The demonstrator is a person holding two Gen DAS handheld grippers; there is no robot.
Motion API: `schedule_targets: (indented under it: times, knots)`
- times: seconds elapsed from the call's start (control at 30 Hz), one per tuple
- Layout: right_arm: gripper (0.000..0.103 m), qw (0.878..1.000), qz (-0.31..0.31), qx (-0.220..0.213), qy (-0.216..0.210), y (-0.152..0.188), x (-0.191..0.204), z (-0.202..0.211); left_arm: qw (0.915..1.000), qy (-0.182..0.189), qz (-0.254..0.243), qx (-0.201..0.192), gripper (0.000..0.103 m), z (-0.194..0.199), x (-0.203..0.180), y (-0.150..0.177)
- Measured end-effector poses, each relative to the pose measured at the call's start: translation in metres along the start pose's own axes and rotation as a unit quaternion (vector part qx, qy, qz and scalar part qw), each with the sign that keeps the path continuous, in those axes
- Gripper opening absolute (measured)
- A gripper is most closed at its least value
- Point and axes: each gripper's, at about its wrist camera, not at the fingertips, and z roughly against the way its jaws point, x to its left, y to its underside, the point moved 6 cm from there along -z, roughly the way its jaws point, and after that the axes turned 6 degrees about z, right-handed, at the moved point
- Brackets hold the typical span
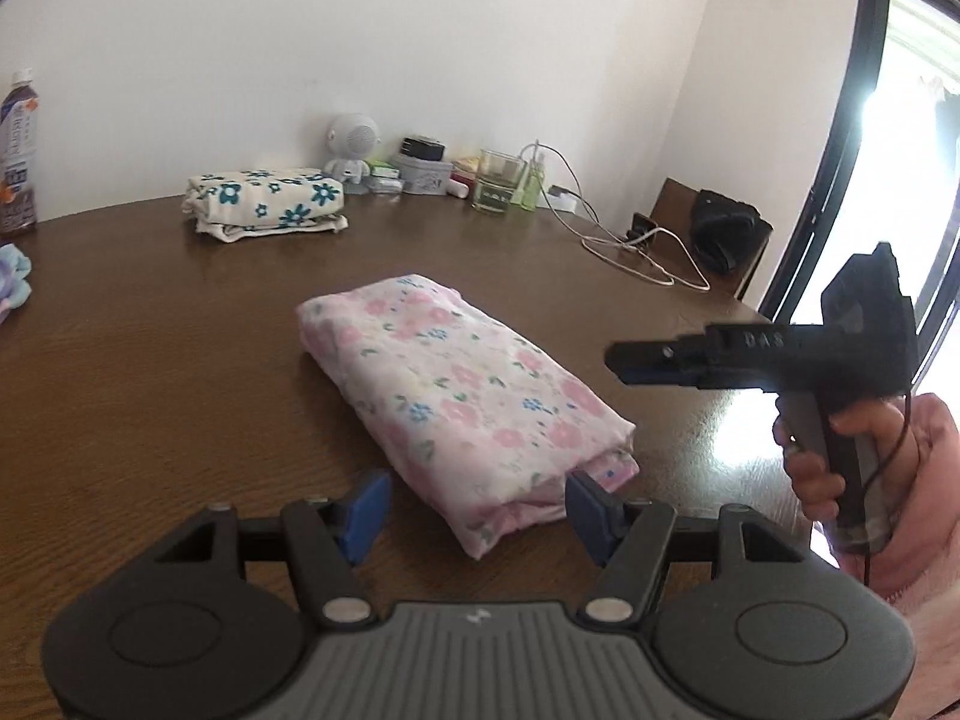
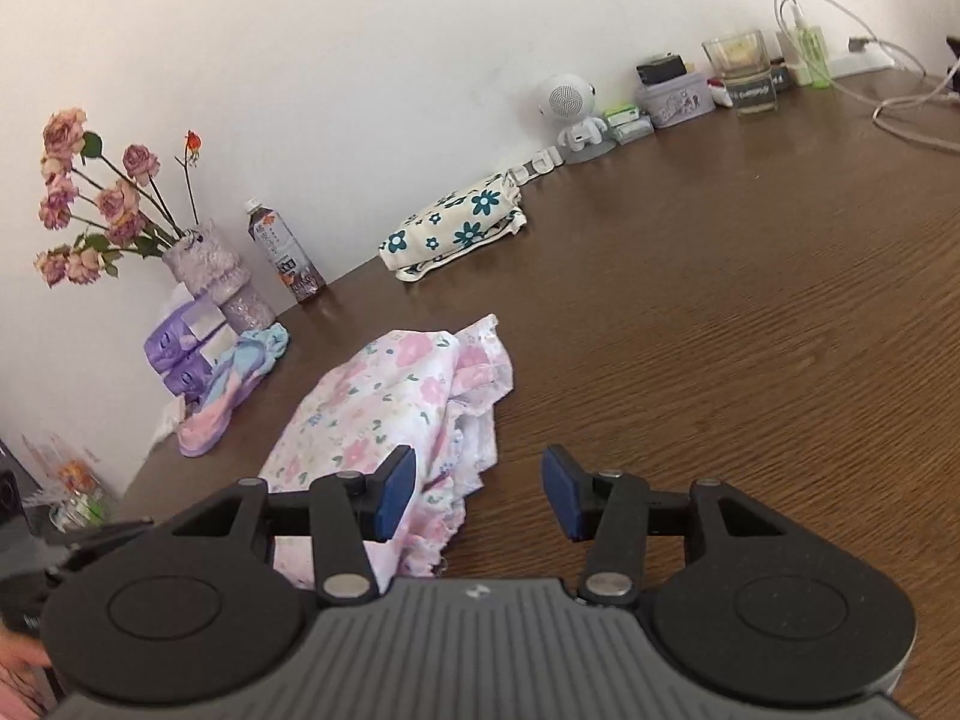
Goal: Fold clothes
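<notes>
- While both my grippers hang just short of the cloth, neither has hold of anything: left gripper (image 1: pixel 477 510) spread wide, its blue pads flanking the near end of the pink floral garment (image 1: pixel 462 402); right gripper (image 2: pixel 478 495) also spread, its left pad over the garment's ruffled edge, right pad over bare wood.
- Contact between pads and cloth: cannot tell from either view.
- The garment lies as a compact folded bundle in the middle of the tabletop (image 1: pixel 150 360); in the right wrist view one end looks looser, with frilled layers spilling out.
- Handling, my judgement: thin, light, limp fabric; it will sag and unfold if lifted by one layer. Not fragile. May slide easily on the smooth wood.
- Where to grip: pinch through all layers at a folded edge or corner, one gripper at each end, so the stack stays together.
- Open room: bare wood all round the bundle, widest to my right.
- Edges to mind: a second folded garment (image 1: pixel 264 201) with teal flowers sits well apart near the wall; white cables (image 1: pixel 630 240) far right; bottle (image 2: pixel 285 252) and vase of flowers (image 2: pixel 204 264) along the left.
</notes>
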Motion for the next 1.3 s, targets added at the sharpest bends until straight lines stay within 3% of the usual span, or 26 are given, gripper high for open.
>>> schedule_targets:
  times: [0.13,0.27,0.57,0.67,0.8,0.9,1.1,1.2,1.3]
  knots:
    - [0.050,0.999,-0.039,0.014,-0.034,-0.020,-0.001,-0.029,0.9987,-0.036,-0.032,0.016,0.063,-0.012,-0.016,0.007]
    - [0.054,0.999,-0.038,0.027,-0.016,-0.040,-0.005,-0.061,0.9955,-0.076,-0.046,0.033,0.062,-0.022,-0.019,0.015]
    - [0.054,0.997,-0.054,0.049,0.010,-0.063,-0.027,-0.114,0.9925,-0.115,-0.020,0.037,0.044,-0.027,-0.006,0.010]
    - [0.043,0.996,-0.080,0.049,0.002,-0.062,-0.036,-0.123,0.9918,-0.121,-0.015,0.038,0.035,-0.026,-0.001,0.009]
    - [0.025,0.996,-0.081,0.045,-0.004,-0.056,-0.036,-0.118,0.9894,-0.140,-0.010,0.035,0.035,-0.023,0.013,0.004]
    - [0.023,0.997,-0.061,0.039,-0.008,-0.050,-0.027,-0.104,0.9857,-0.166,-0.006,0.028,0.036,-0.021,0.032,-0.004]
    - [0.023,0.997,-0.036,0.048,-0.038,-0.021,0.002,-0.066,0.9731,-0.228,0.032,0.007,0.037,-0.013,0.087,-0.024]
    - [0.024,0.998,0.012,0.046,-0.042,-0.007,0.020,-0.047,0.9659,-0.250,0.066,-0.009,0.043,-0.001,0.112,-0.029]
    - [0.038,0.994,0.099,0.025,-0.028,-0.002,0.035,-0.026,0.9644,-0.249,0.085,-0.028,0.047,0.022,0.115,-0.024]
